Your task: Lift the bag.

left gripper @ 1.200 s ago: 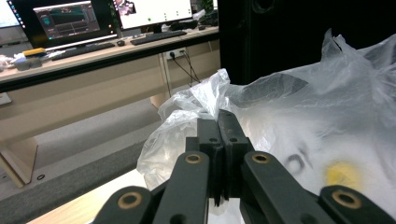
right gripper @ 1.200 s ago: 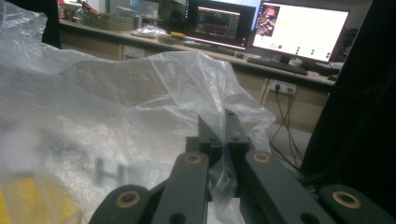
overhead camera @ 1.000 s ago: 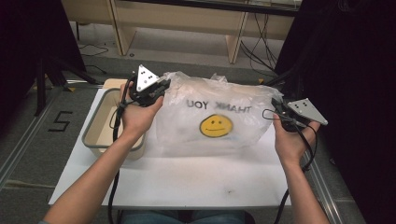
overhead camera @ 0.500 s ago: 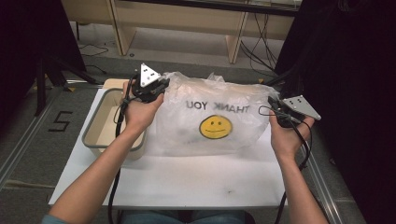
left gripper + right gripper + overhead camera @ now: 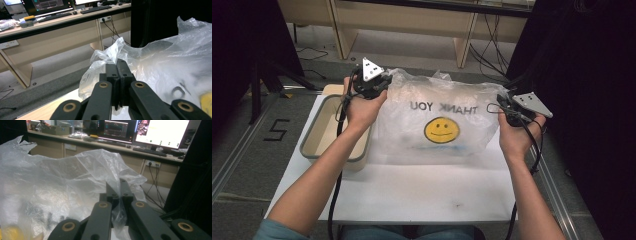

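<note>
Holding a clear plastic bag (image 5: 439, 117) stretched between two grippers, the person has it lifted partly off the white desk (image 5: 412, 185), with its lower edge seemingly resting on the surface. At the far left of the high view sits a shallow beige tub (image 5: 319, 142), which looks empty and lies just beside the bag's left edge. The left gripper (image 5: 379, 86) is next, at the bag's upper left corner; in the left gripper view its jaws are closed tight together with a crumpled fold of the bag (image 5: 110, 53) pinched at their tips. Across the middle, the bag faces the camera with the words "THANK YOU", reading backwards in the high view, and a yellow smiley face (image 5: 441, 129) below them; the film is wrinkled but spread fairly flat. At the right, the right gripper (image 5: 506, 107) holds the bag's upper right corner, and in the right gripper view its jaws are likewise shut, with a twist of plastic (image 5: 120, 195) caught between them.

As a judgement, the grasping part of the work is done: both top corners are secured and the bag is held up and spread. What is left appears to be the handling itself, whether opening the mouth, folding it, or moving it towards the tub. Which of these is meant cannot be told, and nothing is visibly inside the bag.
</note>
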Demonstrator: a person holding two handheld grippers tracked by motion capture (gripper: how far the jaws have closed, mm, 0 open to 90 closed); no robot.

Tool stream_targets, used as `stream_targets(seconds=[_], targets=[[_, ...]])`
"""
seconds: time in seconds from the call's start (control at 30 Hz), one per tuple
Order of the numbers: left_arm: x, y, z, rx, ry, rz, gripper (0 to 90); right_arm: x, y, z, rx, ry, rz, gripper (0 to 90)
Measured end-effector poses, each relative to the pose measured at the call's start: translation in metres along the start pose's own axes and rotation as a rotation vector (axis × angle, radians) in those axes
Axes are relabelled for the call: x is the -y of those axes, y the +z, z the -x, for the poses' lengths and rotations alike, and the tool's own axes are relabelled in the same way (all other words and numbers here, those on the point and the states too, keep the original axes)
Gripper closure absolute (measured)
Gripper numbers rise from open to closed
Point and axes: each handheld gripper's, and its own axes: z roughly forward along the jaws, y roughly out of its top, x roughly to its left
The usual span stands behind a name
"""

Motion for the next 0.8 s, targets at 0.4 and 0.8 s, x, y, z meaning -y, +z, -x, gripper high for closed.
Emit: stream_targets(seconds=[0.4,0.8], targets=[[-0.017,-0.004,-0.004,-0.019,0.001,0.063,89.4,-0.012,0.004,0.0,0.007,0.011,0.045,90.0],[0.0,0.004,0.004,0.007,0.017,0.011,89.3,0.007,0.016,-0.009,-0.012,0.0,-0.014,90.0]])
